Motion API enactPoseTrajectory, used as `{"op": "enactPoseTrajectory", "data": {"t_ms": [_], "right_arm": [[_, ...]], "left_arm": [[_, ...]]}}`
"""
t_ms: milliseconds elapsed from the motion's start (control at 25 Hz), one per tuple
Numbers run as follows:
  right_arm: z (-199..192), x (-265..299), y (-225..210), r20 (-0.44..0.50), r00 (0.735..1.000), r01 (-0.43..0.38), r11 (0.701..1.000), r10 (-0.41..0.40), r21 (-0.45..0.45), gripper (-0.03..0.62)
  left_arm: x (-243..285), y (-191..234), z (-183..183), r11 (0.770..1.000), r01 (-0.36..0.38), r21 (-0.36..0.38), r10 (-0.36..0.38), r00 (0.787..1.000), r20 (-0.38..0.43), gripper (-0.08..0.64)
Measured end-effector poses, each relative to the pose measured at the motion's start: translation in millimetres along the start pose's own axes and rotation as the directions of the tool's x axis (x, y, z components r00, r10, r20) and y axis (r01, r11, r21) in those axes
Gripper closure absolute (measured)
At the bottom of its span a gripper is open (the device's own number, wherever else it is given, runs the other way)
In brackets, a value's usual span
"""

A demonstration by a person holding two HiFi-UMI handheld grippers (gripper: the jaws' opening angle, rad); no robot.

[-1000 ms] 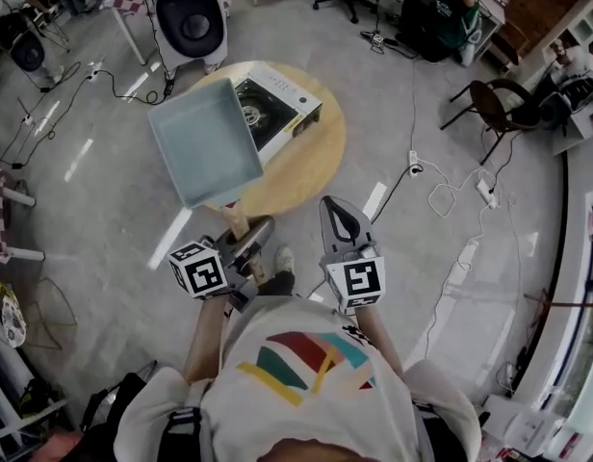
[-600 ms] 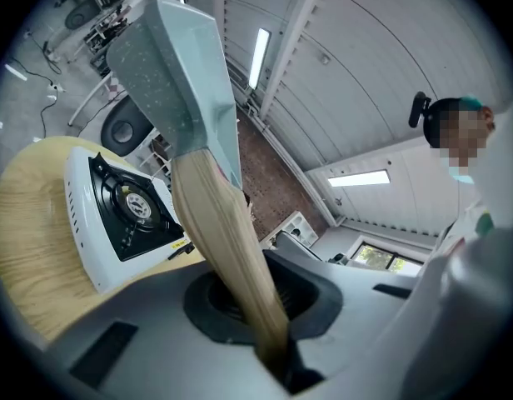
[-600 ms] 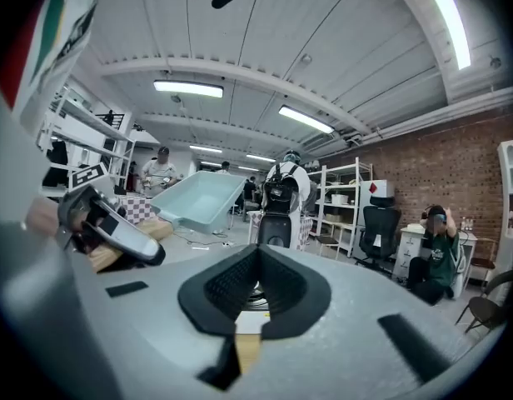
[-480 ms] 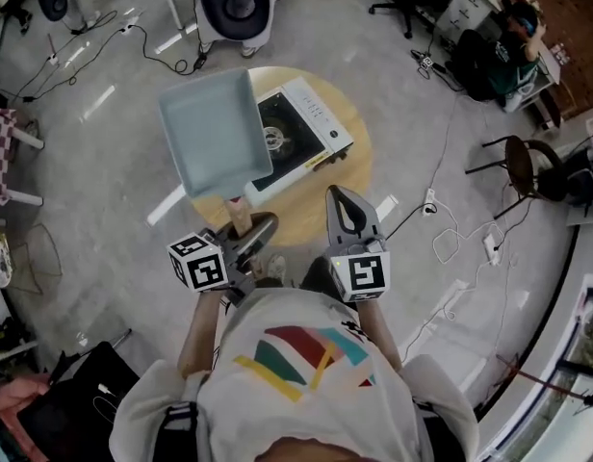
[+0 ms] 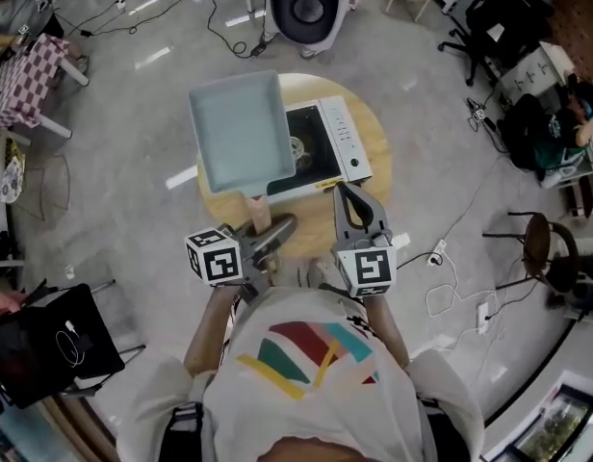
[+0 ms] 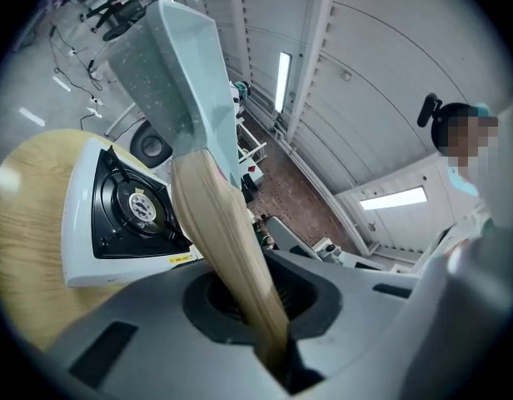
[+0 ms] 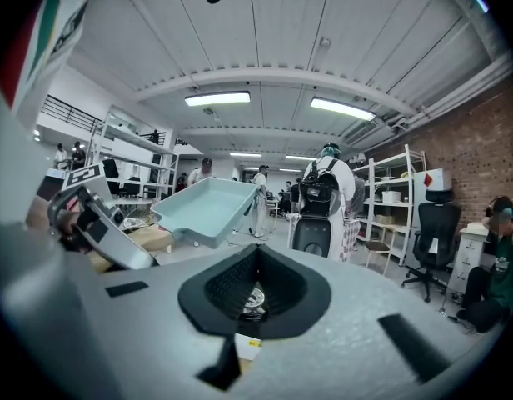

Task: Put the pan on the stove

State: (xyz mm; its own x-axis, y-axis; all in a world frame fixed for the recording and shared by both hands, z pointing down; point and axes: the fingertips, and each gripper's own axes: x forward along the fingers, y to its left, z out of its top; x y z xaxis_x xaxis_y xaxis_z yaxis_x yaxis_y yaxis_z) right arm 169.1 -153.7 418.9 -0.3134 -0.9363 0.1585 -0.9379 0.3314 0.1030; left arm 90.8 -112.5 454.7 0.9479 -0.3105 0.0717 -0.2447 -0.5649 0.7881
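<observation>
A pale blue-green square pan [image 5: 237, 128] with a wooden handle [image 5: 259, 210] hangs level over the left side of the round wooden table [image 5: 375, 128]. It overlaps the left edge of the white stove [image 5: 330, 147]. My left gripper [image 5: 277, 227] is shut on the handle's near end. The left gripper view shows the handle [image 6: 223, 240] running out of the jaws to the pan [image 6: 169, 65], with the stove's black burner [image 6: 131, 211] beyond. My right gripper [image 5: 346, 192] is shut with nothing in it, its tip at the stove's near edge. In the right gripper view the pan [image 7: 202, 211] floats at the left.
A black-and-white floor appliance [image 5: 308, 3] stands beyond the table. Cables trail over the grey floor. A checked table [image 5: 27, 70] is far left, a black bag [image 5: 46, 340] near left, a brown stool [image 5: 547, 248] and office chairs right. A person with a backpack [image 7: 327, 182] stands further off.
Both grippers and the pan have swung toward the table. The pan, earlier mostly left of the table over the floor, now hangs over the table's left side and the stove's edge.
</observation>
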Motion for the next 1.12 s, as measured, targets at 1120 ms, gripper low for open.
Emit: {"op": "enactPoseTrajectory", "data": {"t_ms": [1120], "right_arm": [[-26.0, -6.9, -36.8, -0.041, 0.994, -0.102, 0.995, 0.102, 0.01, 0.594]], "left_arm": [[86.5, 16.4, -28.9, 0.983, 0.0, -0.183, -0.009, 0.999, -0.047, 0.545]]}}
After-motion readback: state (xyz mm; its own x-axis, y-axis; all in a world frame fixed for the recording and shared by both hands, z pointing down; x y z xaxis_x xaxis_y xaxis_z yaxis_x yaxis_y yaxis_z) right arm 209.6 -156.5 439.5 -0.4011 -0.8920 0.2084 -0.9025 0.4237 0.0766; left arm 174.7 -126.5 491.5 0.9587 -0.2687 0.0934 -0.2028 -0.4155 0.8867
